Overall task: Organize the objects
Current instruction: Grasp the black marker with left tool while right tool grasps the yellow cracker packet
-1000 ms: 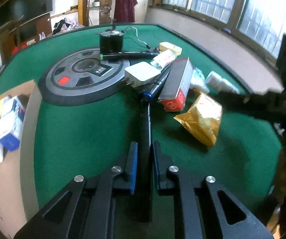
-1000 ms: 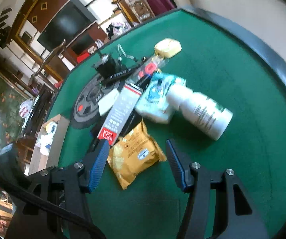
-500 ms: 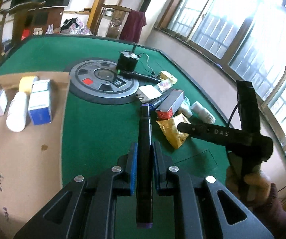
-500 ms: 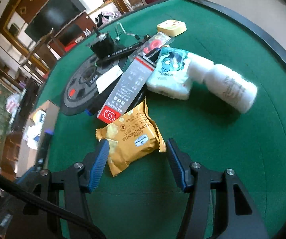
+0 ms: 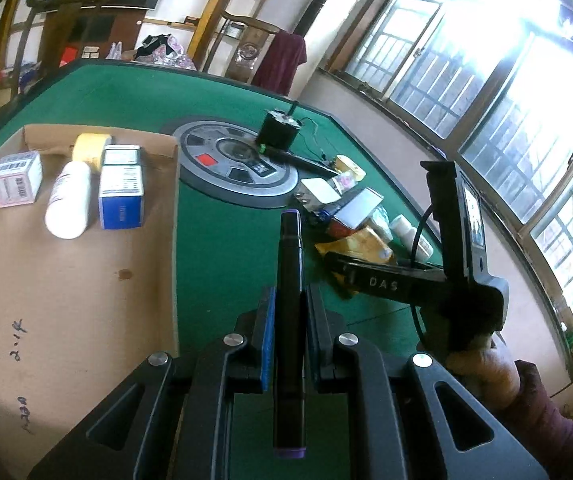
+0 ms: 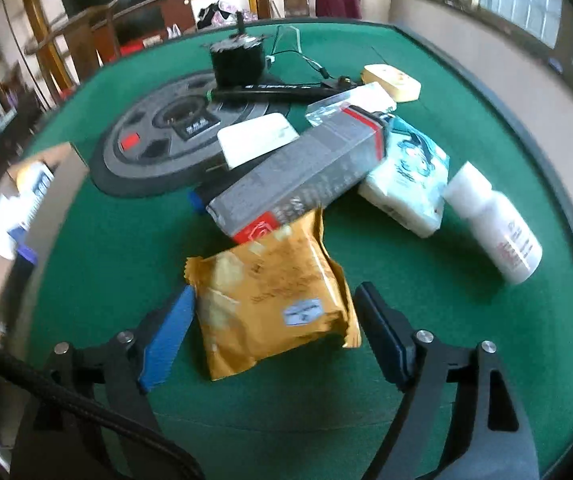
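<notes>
- The left gripper [image 5: 289, 320] has its fingers [image 5: 267, 334] pinched tight on a black pen [image 5: 289, 280], which runs straight out along them, purple cap [image 5: 290, 213] pointing away over the green table [image 5: 222, 248].
- Over on the other side, the right gripper [image 6: 270, 330] has just been spreading its jaws, and they stand wide, one pad either side of the yellow snack packet [image 6: 272, 300] without pressing on it.
- That packet lies flat on the felt at the near edge of the clutter, its far end tucked against a grey carton [image 6: 302, 176]; a white bottle [image 6: 494, 224] lies off to one side.
- The sorted goods sit on the sheet of cardboard [image 5: 66, 280]: small boxes [image 5: 121, 196] and another white bottle [image 5: 68, 206] lined up along the far end.
- For the pen, the sensible play looks to be carrying it across onto the cardboard, setting it down beside that row, and letting go only once it lies flat, or it may roll.
- For the packet, the pads ought to close across its middle; too hard a squeeze would likely crush what's inside, and a grab near the edge could let the slick wrapper slip.
- Lifting it straight up first should keep the carton from being dragged along.
</notes>
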A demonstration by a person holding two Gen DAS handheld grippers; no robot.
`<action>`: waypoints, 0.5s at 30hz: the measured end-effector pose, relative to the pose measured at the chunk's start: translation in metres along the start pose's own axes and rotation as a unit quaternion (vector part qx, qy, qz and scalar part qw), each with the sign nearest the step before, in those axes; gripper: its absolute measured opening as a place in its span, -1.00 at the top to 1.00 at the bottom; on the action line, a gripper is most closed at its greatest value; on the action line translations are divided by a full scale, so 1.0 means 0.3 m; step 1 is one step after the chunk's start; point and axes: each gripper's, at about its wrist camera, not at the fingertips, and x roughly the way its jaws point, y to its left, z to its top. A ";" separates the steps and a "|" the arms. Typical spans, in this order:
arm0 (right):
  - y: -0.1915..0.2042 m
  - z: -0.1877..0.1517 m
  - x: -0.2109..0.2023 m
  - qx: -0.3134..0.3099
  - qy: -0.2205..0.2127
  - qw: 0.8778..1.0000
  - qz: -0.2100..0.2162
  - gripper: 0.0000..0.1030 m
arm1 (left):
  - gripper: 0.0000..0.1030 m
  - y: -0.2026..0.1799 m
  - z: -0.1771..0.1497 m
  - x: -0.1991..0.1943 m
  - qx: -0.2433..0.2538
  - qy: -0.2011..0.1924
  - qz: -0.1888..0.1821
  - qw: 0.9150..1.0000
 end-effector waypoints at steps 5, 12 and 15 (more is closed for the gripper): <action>0.010 0.000 -0.009 -0.002 -0.012 1.000 0.013 -0.35 | 0.77 0.034 -0.007 -0.022 -0.011 -0.010 0.006 1.000; 0.020 -0.013 -0.088 0.005 -0.020 0.997 0.074 -0.33 | 0.77 0.119 0.006 -0.094 -0.038 -0.030 0.031 0.998; 0.077 0.010 -0.155 -0.014 -0.037 0.993 0.109 -0.33 | 0.77 0.189 0.025 -0.138 -0.051 -0.040 0.063 0.996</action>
